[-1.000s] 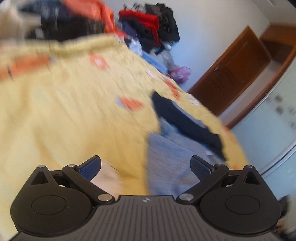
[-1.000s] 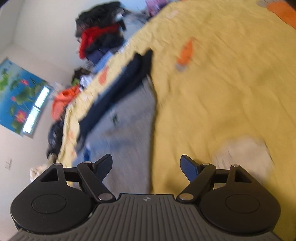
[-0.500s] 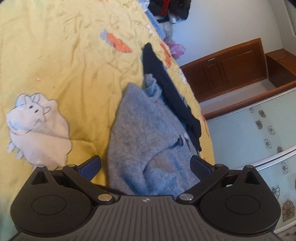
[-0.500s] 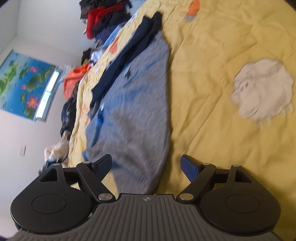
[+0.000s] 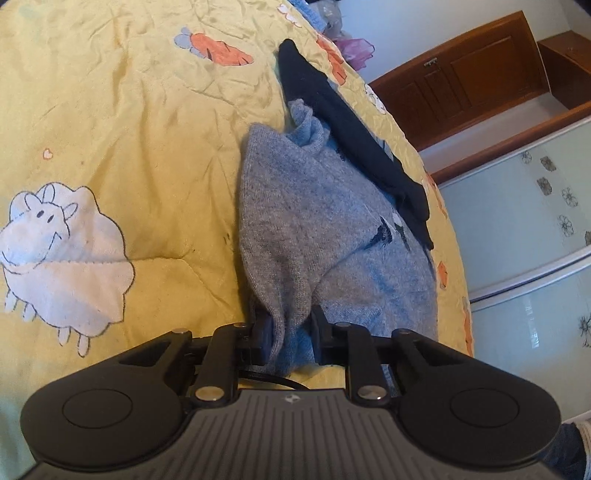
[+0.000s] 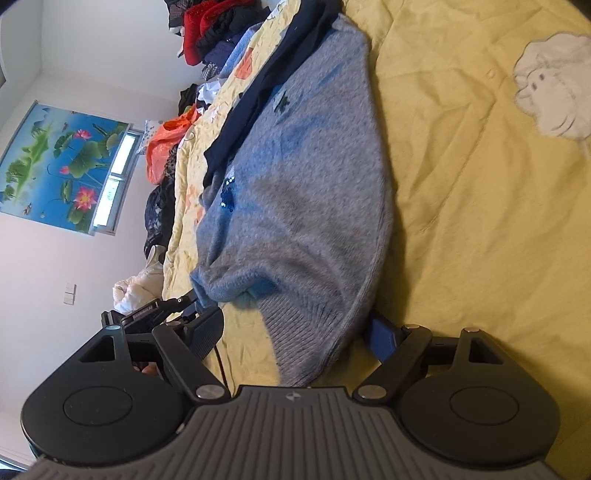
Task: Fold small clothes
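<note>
A small grey knit sweater lies on the yellow bedspread, with a dark navy garment along its far edge. My left gripper is shut on a bunched corner of the sweater's near edge. In the right wrist view the sweater spreads ahead and its ribbed hem lies between the jaws of my right gripper, which stand wide apart and open. The left gripper shows there at the sweater's left corner.
The bedspread has a white sheep patch left of the sweater and carrot patches. A pile of clothes sits at the far end of the bed. A wooden door and a glass wardrobe stand beyond the bed edge.
Both grippers came down to the sweater's near edge. The left gripper closed on a corner of the sweater. The right gripper stayed open, now with the hem between its jaws.
</note>
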A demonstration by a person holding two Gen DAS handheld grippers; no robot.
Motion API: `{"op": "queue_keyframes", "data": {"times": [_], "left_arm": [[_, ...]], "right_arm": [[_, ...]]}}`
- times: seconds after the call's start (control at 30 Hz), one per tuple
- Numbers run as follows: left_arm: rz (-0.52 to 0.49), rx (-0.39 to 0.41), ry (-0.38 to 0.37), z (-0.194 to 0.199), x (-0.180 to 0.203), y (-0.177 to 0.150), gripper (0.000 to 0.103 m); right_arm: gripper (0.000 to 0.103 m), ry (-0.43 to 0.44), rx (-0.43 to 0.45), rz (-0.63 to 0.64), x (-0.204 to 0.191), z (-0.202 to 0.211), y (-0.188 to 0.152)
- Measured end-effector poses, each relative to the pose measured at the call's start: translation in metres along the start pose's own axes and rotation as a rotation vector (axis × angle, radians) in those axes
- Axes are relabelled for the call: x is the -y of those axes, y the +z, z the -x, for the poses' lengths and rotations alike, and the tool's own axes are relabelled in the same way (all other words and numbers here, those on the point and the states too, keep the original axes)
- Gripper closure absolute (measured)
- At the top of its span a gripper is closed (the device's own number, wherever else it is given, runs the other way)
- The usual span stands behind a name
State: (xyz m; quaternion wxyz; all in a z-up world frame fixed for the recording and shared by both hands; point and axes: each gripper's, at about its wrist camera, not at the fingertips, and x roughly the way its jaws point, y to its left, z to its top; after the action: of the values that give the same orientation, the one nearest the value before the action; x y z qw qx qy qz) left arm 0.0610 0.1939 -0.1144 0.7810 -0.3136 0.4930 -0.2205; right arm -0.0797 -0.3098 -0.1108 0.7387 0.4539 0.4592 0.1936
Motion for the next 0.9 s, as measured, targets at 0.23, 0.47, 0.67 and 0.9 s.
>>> {"op": "queue_keyframes", "data": {"times": [0.23,0.47,0.67,0.9], "left_arm": [[-0.218,0.019,0.021,0.022,0.044,0.005,0.093],[-0.435,0.039,-0.098,0.102,0.093,-0.018,0.094],[-0.335,-0.102,-0.059,0.091,0.043,-0.064,0.094],[-0.214,0.000,-0.003,0.103,0.020,-0.044,0.090]], "right_arm": [[0.089,-0.142,-0.037,0.067,-0.011,-0.011,0.000],[0.090,-0.070,0.023,0.222,-0.049,0.087,0.031],[0.088,-0.134,-0.032,0.171,-0.010,0.128,0.035],[0.032,-0.077,0.011,-0.032,0.042,0.100,0.017]]}}
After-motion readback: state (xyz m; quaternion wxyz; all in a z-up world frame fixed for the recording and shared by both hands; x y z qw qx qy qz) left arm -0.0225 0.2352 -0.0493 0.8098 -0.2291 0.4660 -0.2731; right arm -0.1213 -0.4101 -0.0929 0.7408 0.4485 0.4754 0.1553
